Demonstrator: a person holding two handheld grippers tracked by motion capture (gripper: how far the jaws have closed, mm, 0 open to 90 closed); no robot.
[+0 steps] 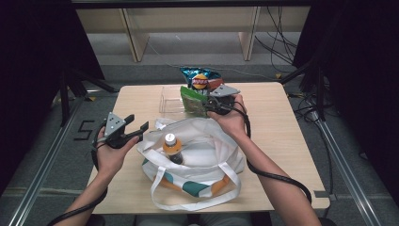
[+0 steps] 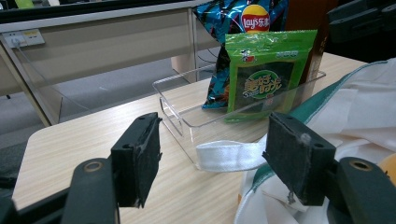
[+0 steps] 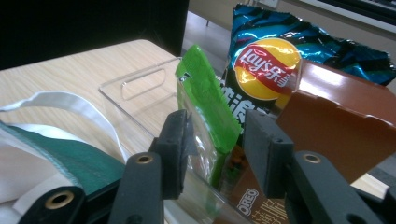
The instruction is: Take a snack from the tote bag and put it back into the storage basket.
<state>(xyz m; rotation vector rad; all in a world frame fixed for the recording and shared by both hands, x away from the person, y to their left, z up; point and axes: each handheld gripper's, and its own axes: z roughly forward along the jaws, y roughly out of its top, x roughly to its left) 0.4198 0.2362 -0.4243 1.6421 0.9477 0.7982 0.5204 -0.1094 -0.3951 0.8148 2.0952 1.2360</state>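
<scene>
With our right gripper (image 3: 212, 154) straddling the green seaweed packet (image 3: 205, 100) unclosed and our left gripper (image 2: 210, 158) open by the tote bag (image 1: 197, 141), closing seemingly came next.

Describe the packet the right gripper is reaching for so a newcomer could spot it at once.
Find the clear plastic bin at the table's far edge, behind the white tote bag. Three snacks stand in it; the right gripper straddles the flat bright green packet, in front of the blue chip bag and beside the brown box.
</scene>
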